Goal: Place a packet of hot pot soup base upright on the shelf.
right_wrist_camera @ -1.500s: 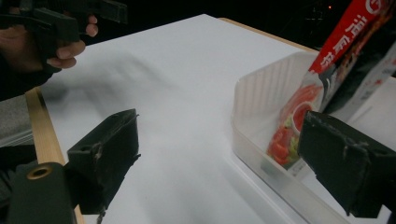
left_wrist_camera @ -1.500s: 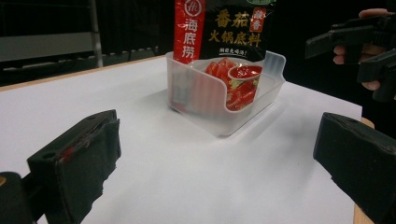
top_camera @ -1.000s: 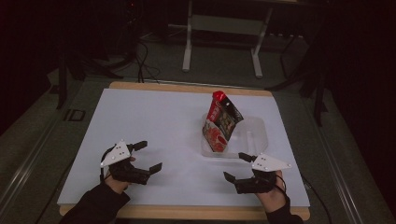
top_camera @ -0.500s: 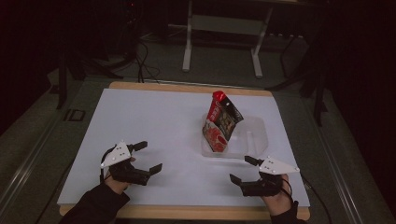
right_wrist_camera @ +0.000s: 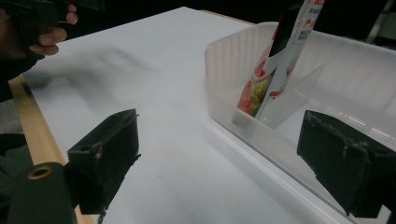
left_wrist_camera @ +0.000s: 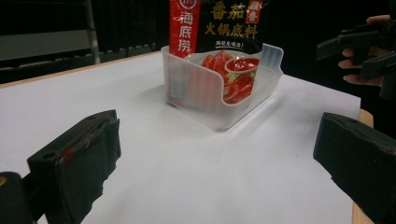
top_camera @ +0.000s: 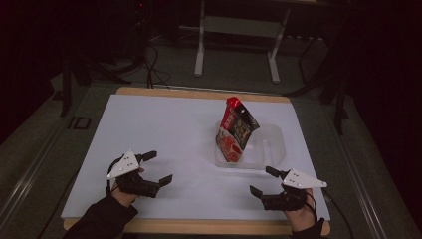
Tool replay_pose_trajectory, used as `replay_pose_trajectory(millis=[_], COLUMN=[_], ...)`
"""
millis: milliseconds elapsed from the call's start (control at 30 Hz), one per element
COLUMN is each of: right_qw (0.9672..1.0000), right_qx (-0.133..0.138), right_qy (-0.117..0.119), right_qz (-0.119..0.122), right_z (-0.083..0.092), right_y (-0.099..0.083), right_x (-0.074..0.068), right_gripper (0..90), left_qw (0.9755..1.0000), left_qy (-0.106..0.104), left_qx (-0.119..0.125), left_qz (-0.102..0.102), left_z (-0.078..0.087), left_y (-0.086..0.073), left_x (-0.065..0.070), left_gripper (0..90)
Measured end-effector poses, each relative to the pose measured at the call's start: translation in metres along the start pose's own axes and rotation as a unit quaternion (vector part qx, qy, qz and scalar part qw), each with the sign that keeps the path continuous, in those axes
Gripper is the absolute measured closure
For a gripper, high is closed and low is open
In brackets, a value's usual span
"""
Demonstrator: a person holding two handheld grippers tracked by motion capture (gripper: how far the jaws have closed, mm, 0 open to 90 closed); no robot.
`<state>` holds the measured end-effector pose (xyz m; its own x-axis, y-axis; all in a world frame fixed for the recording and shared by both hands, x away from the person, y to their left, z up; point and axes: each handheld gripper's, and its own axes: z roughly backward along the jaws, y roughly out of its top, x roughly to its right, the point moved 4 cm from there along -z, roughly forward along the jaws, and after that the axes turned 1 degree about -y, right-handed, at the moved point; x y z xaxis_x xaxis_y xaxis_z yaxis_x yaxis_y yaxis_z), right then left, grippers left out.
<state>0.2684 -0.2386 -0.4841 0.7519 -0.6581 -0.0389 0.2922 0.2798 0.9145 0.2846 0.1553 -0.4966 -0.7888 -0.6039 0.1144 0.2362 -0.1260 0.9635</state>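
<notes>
A red and black food pouch (top_camera: 236, 130) stands upright, leaning, in a clear plastic bin (top_camera: 271, 149) right of the table's middle. Its printed front (left_wrist_camera: 219, 28) faces the left gripper view, and its edge (right_wrist_camera: 275, 70) rises inside the bin's wall (right_wrist_camera: 243, 60) in the right gripper view. My left gripper (top_camera: 158, 168) hovers open near the front left of the white table, with nothing between its pads (left_wrist_camera: 79, 163). Just in front of the bin, at the front right, my right gripper (top_camera: 263, 181) also stands open and holds nothing.
The white sheet (top_camera: 164, 129) covers a wooden-edged table (top_camera: 199, 226). Behind the table on the dark floor are cables (top_camera: 149, 59) and a metal stand's legs (top_camera: 236, 45). The other hand (right_wrist_camera: 51, 32) appears far off in the right gripper view.
My right gripper has drifted slightly right and toward the table's front edge. The left gripper, pouch and bin have stayed put.
</notes>
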Motion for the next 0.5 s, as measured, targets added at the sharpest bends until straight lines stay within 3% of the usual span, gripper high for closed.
replay_pose_trajectory(millis=[500], right_qw=[1.0], right_qx=[-0.005], right_qy=[-0.003], right_qz=[0.006], right_z=[-0.0025], right_y=[-0.0012], right_x=[0.0003], right_gripper=[12.7], left_qw=[1.0], left_qy=[-0.001], left_qx=[-0.003], left_qz=[-0.001], left_z=[-0.0006], left_y=[-0.0008], left_x=[0.0006], left_gripper=[1.0])
